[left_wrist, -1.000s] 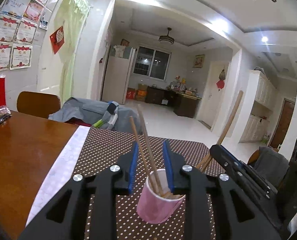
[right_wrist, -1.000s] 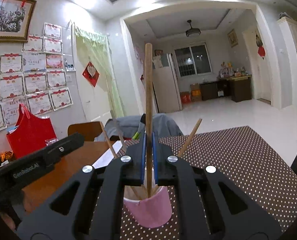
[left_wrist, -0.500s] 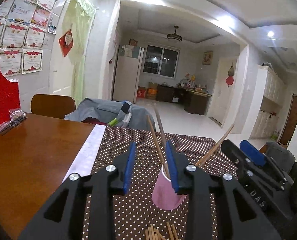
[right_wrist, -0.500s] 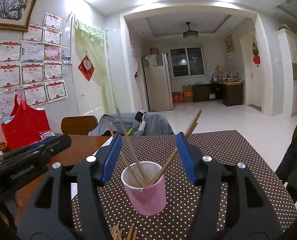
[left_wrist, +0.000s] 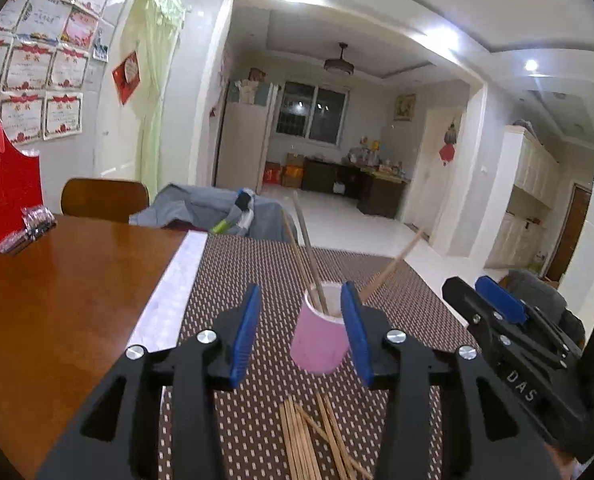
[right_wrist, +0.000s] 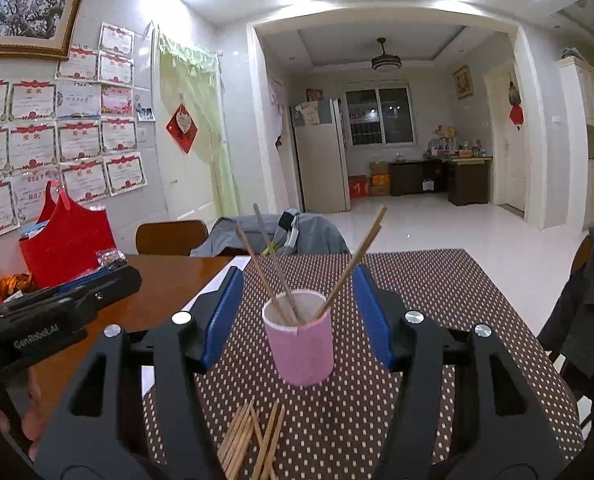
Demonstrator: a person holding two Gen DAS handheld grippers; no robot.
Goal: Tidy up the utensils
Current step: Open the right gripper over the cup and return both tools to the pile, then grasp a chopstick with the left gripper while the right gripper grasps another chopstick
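So both grippers just dropped off their sticks and are backing away from the pink paper cup (right_wrist: 299,346) sitting on the brown polka-dot placemat (right_wrist: 437,320). A second ago the right gripper (right_wrist: 297,316) was clamped tight on a single upright wooden chopstick right over the cup. Now its blue pads stand well apart with nothing between them but the view of the cup, and that chopstick is leaning against the rim on the right side (right_wrist: 353,260). The two chopsticks (right_wrist: 271,264) leaning left in the cup were already there.

The left gripper (left_wrist: 301,332) has pulled back too. Its jaws are opening at this moment and they're empty; the cup just shows through the gap, further off than it was before, when the fingers sat either side of its rim.

Pulling back also brought the loose pile of wooden chopsticks (left_wrist: 317,436) into view, lying flat on the mat just in front of the cup, near the bottom of both wrist views (right_wrist: 253,436).

What that means, as far as I can judge: one drop-off cycle is done, a few sticks are in the cup, and a good bunch is left on the mat. Both hands are free, so the next grab is probably from that pile.
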